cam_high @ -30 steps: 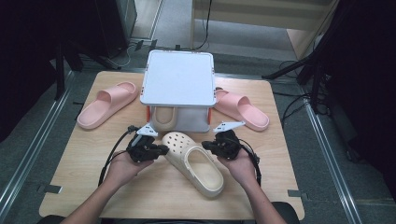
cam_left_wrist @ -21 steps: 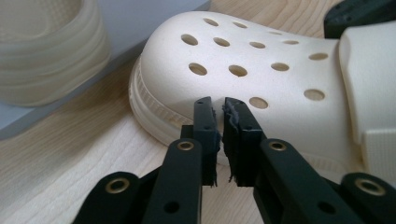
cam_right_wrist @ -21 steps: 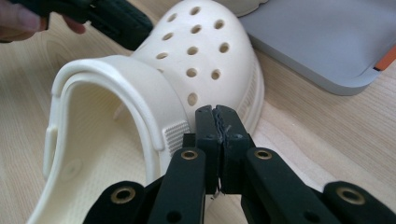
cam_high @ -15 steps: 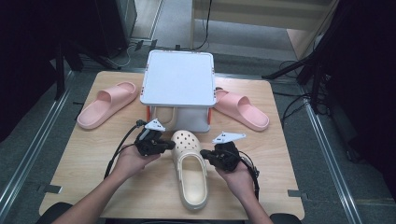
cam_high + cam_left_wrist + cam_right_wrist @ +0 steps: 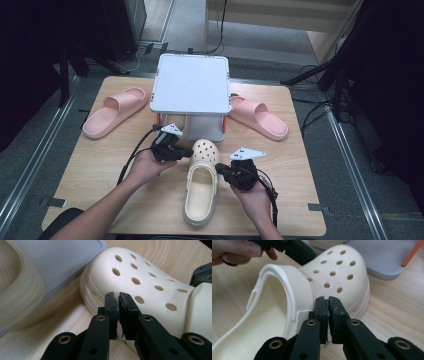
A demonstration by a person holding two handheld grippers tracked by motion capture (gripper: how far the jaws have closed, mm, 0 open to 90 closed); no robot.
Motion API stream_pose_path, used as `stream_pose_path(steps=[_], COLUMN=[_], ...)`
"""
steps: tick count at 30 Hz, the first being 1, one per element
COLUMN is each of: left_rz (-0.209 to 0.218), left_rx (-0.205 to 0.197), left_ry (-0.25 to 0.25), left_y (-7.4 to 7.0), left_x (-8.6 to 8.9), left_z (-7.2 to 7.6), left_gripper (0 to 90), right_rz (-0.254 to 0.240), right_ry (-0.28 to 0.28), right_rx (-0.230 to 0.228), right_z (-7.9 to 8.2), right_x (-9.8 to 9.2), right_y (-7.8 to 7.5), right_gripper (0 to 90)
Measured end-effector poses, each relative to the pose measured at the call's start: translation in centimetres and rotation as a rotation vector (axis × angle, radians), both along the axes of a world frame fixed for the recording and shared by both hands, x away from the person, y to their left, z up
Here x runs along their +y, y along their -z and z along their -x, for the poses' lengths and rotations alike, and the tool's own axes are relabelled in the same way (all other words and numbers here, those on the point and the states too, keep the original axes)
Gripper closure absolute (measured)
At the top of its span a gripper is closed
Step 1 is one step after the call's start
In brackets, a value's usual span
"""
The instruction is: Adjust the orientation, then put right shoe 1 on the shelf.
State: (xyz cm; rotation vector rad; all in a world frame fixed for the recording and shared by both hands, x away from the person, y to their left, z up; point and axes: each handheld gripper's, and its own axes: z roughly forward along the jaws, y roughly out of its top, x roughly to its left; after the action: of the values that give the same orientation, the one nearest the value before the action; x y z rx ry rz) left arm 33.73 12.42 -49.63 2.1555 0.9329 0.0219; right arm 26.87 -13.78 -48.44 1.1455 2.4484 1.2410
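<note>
I have both forearms in from the near edge, hands low and apart. My left gripper (image 5: 186,153) points right with its jaws nearly together; my right gripper (image 5: 221,170) points left, jaws nearly together after just easing open slightly, nothing between them

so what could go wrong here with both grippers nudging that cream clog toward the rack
1. Both the left gripper and right gripper are shut and press the cream clog from its sides, gripping nothing; it could twist or slip away.
2. The clog's toe sits close to the grey shoe rack, where another cream clog already lies; pushing on may bump either.
</note>
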Motion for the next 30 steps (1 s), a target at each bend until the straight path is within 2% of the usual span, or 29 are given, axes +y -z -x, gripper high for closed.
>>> stream_pose_path(steps=[1, 2, 4, 5, 8, 10, 13, 15, 20, 22, 24, 25, 26, 28, 30], left_rz=[-0.006, 0.005, 0.014, 0.038, 0.040, 0.044, 0.042, 0.055, 0.047, 0.047, 0.058, 0.058, 0.065, 0.071, 0.081], left_rx=[0.008, -0.002, -0.006, -0.005, -0.018, -0.015, -0.019, -0.025, -0.050, -0.055, -0.066, -0.066, -0.078, -0.078, -0.084], left_ry=[0.004, 0.005, 0.001, -0.006, -0.005, -0.005, -0.002, -0.008, -0.016, -0.023, -0.031, -0.031, -0.030, -0.030, -0.044], left_y=[-0.2, -0.7, -1.2, -1.9, -3.0, -3.9, -5.4, -6.3, -8.2, -8.9, -9.8, -9.8, -10.5, -10.9, -12.0], left_x=[0.1, 0.4, 0.7, 1.0, 1.6, 2.0, 2.6, 3.1, 3.9, 4.2, 4.7, 4.7, 5.0, 5.2, 5.7], left_z=[-0.1, -0.1, -0.1, 0.0, 0.1, 0.0, -0.1, -0.2, -0.8, -1.2, -1.8, -1.8, -2.3, -2.5, -3.3], left_gripper=[82.8, 82.0, 81.4, 77.7, 76.0, 71.5, 69.4, 70.0, 72.1, 73.9, 76.4, 77.4, 79.2, 79.5, 79.7], right_rz=[-0.006, -0.034, -0.047, -0.092, -0.108, -0.092, -0.075, -0.063, -0.040, -0.047, -0.031, -0.031, -0.027, -0.028, -0.030], right_ry=[0.002, 0.025, 0.033, 0.044, 0.042, 0.036, 0.028, 0.029, 0.044, 0.053, 0.059, 0.059, 0.072, 0.075, 0.087], right_rx=[-0.006, -0.018, -0.018, -0.021, -0.018, -0.025, -0.028, -0.015, 0.018, 0.036, 0.032, 0.032, 0.029, 0.031, 0.040], right_z=[0.1, 0.3, 0.5, 0.9, 1.3, 1.7, 2.2, 2.4, 2.5, 2.5, 2.5, 2.5, 2.5, 2.4, 2.3], right_x=[-0.1, -0.5, -0.7, -1.1, -1.2, -1.0, -0.4, 0.1, 0.5, 0.6, 0.8, 0.8, 0.9, 0.9, 1.1], right_y=[-0.2, -0.8, -1.0, -1.6, -1.9, -2.0, -1.9, -1.6, -0.8, -0.5, -0.3, -0.3, -0.1, -0.1, 0.1], right_gripper=[85.4, 81.1, 79.7, 73.8, 67.4, 62.7, 57.5, 52.7, 48.6, 47.7, 47.0, 47.0, 46.5, 46.2, 45.3])
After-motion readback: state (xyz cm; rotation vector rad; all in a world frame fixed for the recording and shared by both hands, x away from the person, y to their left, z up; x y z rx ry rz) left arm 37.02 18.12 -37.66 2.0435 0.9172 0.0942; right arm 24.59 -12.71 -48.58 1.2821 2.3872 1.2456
